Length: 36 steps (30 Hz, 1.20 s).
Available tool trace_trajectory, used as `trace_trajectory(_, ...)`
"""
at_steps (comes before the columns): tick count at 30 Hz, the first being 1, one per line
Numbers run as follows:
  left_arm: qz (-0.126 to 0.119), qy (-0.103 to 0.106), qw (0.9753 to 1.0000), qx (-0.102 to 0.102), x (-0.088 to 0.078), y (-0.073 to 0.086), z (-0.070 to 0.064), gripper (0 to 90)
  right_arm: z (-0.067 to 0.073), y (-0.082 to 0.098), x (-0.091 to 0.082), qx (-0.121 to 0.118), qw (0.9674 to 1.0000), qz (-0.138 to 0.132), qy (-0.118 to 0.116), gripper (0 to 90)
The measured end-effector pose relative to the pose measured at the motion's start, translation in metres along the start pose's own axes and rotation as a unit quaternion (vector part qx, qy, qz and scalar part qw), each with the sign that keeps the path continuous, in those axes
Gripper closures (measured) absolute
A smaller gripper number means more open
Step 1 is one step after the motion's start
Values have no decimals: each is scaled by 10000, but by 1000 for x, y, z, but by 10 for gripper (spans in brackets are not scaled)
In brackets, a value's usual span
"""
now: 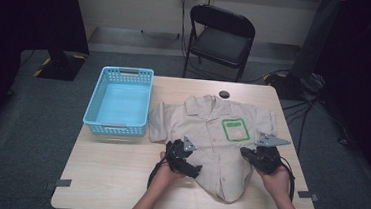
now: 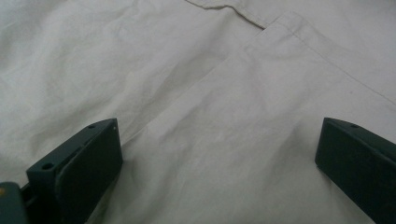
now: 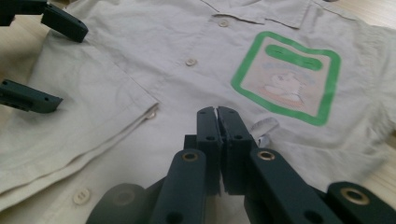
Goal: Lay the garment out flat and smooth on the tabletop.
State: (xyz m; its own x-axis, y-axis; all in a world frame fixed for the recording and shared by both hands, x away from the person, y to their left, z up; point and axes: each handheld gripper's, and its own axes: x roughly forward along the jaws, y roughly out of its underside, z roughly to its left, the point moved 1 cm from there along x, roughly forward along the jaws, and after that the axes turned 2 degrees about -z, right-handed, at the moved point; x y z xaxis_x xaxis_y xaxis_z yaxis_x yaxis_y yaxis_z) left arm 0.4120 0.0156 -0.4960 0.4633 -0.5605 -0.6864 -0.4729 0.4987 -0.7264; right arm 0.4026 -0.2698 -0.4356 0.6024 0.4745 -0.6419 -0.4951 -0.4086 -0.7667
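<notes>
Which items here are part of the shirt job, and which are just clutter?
In play:
- beige shirt, spread flat on the table
- left claw, open over the cloth
- right claw, shut, nothing visibly between the jaws
- blue basket, empty beside the shirt, probably its destination

Lying about:
- black folding chair
- round black object at the table's far edge

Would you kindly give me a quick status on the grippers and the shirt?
Left gripper open over shirt. Right gripper shut, nothing visible between jaws. Shirt flat on table, basket alongside, nothing blocking.
</notes>
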Motion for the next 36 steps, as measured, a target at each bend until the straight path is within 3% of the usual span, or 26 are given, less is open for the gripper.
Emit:
trace_trajectory(19,2,-1,10000,-2,0,0,0,0,-29,37,-48,535,9978,-356,153,876)
trace_trajectory(36,8,5,10000,4,0,0,0,0,-39,64,-80,706,9961,-500,199,840)
